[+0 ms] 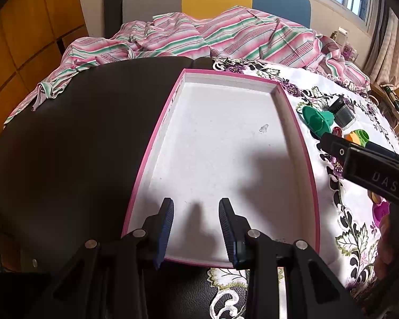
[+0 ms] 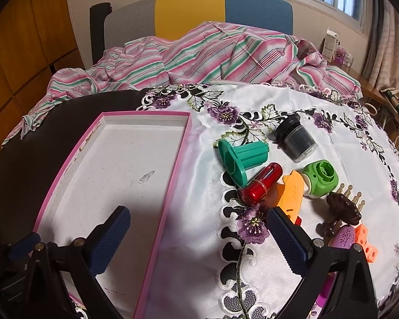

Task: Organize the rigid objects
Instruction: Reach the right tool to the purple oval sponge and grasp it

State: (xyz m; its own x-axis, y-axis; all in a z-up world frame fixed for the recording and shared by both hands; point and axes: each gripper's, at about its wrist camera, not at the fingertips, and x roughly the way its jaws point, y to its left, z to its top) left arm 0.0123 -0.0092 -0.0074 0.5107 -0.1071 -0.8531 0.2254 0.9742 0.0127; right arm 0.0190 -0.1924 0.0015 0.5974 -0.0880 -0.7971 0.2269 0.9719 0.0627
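A shallow pink-rimmed white tray (image 1: 279, 85) (image 2: 173, 175) lies empty on the table. My left gripper (image 1: 196, 228) is open and empty over the tray's near end. My right gripper (image 2: 199, 236) is open wide and empty, over the tray's right rim and the cloth. Beyond it lies a cluster of small objects: a teal ribbed spool (image 2: 243, 159), a red cylinder (image 2: 262, 184), an orange piece (image 2: 290, 194), a green round piece (image 2: 321, 178), a dark jar (image 2: 296, 138), a brown comb-like piece (image 2: 343, 208) and orange blocks (image 2: 367, 242). The right gripper's body (image 1: 369, 164) shows in the left wrist view.
A white cloth with purple flowers (image 2: 279, 101) covers the right half of a dark table (image 1: 66, 146). A striped pink and green sheet (image 2: 212, 53) is heaped at the table's far edge. A chair back (image 2: 188, 13) stands behind it.
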